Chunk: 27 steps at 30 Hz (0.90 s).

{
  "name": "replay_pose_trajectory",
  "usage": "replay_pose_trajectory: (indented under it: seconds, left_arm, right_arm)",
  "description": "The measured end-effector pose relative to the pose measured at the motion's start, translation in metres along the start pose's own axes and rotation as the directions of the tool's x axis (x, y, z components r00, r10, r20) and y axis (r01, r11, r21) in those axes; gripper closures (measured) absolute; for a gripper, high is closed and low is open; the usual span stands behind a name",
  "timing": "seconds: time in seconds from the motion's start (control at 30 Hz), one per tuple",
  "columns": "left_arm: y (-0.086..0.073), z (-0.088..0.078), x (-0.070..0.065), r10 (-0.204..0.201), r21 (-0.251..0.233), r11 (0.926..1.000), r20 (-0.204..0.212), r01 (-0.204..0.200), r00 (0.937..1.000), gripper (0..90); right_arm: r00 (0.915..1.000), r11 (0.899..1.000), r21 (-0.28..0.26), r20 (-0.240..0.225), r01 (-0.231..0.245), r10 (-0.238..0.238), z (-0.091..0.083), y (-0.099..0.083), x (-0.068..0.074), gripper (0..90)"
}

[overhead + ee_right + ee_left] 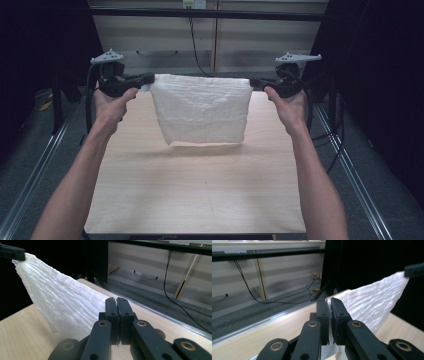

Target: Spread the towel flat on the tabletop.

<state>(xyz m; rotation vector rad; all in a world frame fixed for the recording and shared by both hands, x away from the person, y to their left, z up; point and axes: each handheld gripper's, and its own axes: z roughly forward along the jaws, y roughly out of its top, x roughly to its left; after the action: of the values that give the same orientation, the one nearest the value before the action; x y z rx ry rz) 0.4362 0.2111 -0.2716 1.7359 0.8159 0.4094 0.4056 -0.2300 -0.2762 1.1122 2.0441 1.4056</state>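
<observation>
Crinkly white rectangular cloth (201,110), hanging

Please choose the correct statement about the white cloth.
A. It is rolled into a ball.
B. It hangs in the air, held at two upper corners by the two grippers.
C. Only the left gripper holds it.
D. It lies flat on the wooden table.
B: the white cloth hangs stretched between the left gripper and the right gripper, each shut on an upper corner, above the table.

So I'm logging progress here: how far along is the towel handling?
Done: the white towel is picked up, each top corner pinched by a shut hand-held gripper, left and right. In hand: it hangs stretched above the table. Left: laying it down, perhaps folding.
</observation>
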Motion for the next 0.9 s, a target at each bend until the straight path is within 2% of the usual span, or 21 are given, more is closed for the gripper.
replay_pose_trajectory:
  seconds: [0.07,0.17,0.23,0.27,0.33,0.43,0.6,0.63,0.77,0.9]
  left_arm:
    - [0.002,-0.002,0.001,0.006,-0.015,0.9999,0.009,-0.006,0.9999,85.8]
    - [-0.007,-0.004,-0.001,0.037,0.003,0.9993,0.017,-0.037,0.9992,85.7]
    - [-0.017,-0.003,0.000,0.039,0.016,0.9991,0.031,-0.039,0.9988,85.8]
    - [-0.024,-0.003,-0.001,0.040,0.023,0.9989,0.035,-0.040,0.9986,85.8]
    - [-0.038,-0.001,-0.002,0.044,0.051,0.9976,0.050,-0.047,0.9978,85.7]
    - [-0.053,-0.002,-0.008,0.048,0.066,0.9964,0.073,-0.052,0.9962,85.7]
    - [-0.070,-0.008,-0.016,0.051,0.072,0.9957,0.097,-0.058,0.9940,85.7]
    - [-0.074,-0.010,-0.018,0.053,0.071,0.9956,0.101,-0.061,0.9935,85.7]
    - [-0.090,-0.017,-0.027,0.054,0.072,0.9955,0.118,-0.062,0.9915,85.7]
    - [-0.108,-0.022,-0.032,0.041,0.097,0.9939,0.112,-0.052,0.9929,85.7]
  right_arm:
    - [0.9998,1.000,-0.005,0.013,0.012,-0.012,0.002,0.004,0.000,88.7]
    - [0.9999,1.000,-0.013,0.006,0.013,-0.013,0.002,0.003,0.002,88.7]
    - [1.0000,1.000,0.011,-0.005,0.005,-0.005,0.005,-0.014,0.002,88.7]
    - [1.0000,1.000,0.011,-0.005,0.005,-0.005,0.005,-0.014,0.002,88.7]
    - [0.9999,0.999,0.033,-0.015,-0.003,0.003,0.008,-0.030,0.003,88.8]
    - [0.9992,0.999,0.041,-0.036,-0.018,0.019,0.005,-0.053,0.005,88.7]
    - [0.9980,0.999,0.044,-0.057,-0.024,0.027,-0.003,-0.069,0.009,88.7]
    - [0.9973,0.999,0.044,-0.067,-0.026,0.029,-0.008,-0.077,0.013,88.7]
    - [0.9961,0.998,0.048,-0.083,-0.026,0.030,-0.014,-0.087,0.019,88.7]
    - [0.9942,0.997,0.076,-0.106,-0.007,0.015,-0.019,-0.104,0.031,88.7]
